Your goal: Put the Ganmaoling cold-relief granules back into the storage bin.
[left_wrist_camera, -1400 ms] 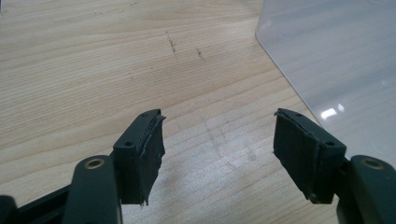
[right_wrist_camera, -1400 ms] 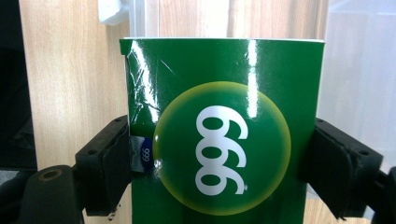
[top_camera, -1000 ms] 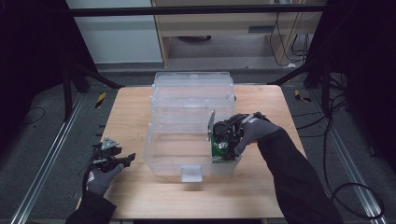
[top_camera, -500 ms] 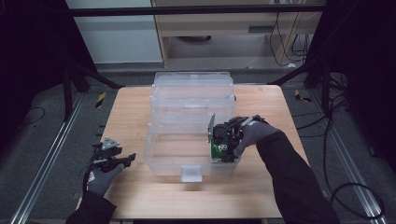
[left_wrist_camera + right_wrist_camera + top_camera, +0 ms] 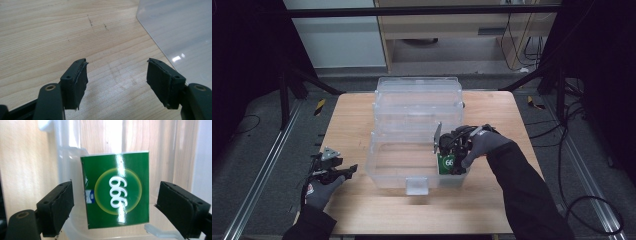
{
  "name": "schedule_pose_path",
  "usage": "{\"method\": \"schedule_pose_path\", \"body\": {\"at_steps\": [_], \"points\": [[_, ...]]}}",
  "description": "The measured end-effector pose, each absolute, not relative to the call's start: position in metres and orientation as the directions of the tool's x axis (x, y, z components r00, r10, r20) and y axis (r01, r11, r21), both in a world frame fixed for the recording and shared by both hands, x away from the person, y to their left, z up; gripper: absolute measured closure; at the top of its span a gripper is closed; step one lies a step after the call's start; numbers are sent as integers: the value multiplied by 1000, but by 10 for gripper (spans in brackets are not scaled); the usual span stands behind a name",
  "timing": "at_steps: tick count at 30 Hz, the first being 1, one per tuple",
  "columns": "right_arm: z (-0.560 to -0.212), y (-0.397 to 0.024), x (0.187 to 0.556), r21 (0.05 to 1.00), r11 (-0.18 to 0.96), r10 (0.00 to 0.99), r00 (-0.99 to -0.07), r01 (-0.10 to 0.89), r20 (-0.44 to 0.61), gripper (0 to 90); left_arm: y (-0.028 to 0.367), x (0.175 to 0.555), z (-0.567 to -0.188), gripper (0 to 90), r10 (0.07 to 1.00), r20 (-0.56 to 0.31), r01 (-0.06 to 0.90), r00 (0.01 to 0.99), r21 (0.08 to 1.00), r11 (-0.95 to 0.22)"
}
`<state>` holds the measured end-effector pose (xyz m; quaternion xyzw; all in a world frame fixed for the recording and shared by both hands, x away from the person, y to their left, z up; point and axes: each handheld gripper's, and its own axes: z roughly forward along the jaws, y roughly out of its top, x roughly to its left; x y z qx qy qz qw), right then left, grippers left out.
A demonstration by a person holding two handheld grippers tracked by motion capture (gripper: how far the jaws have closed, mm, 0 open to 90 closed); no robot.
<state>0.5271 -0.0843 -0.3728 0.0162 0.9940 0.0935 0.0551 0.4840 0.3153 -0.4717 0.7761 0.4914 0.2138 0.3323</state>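
Observation:
A green box [image 5: 116, 195] printed with a white 666 lies in the right end of a clear plastic bin [image 5: 379, 155]; in the high view the green box [image 5: 446, 162] sits at the bin's front right corner. My right gripper [image 5: 116, 186] is open over it, one jaw on each side with a gap to the box. In the high view the right gripper [image 5: 449, 155] reaches down into the bin. My left gripper [image 5: 116, 67] is open and holds nothing above the bare wood. It hovers at the table's front left [image 5: 349, 170], left of the bin.
The bin's clear lid [image 5: 419, 100] lies folded back behind it, and a latch tab [image 5: 416, 185] sticks out at the front. A bin wall [image 5: 180, 30] stands close to the left gripper. The wooden table [image 5: 347, 125] ends just behind the left hand.

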Motion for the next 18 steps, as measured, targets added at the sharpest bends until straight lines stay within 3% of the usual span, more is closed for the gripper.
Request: {"method": "schedule_pose_path", "body": {"at_steps": [17,18], "points": [[-336,-107,504,293,948,179,-969,123,-171,161,314,483,-471,319,904,4,618,428,728,-296],[-333,-111,500,335,928,222,-964,162,-149,181,313,483,-471,319,903,3,617,430,730,-296]]}}
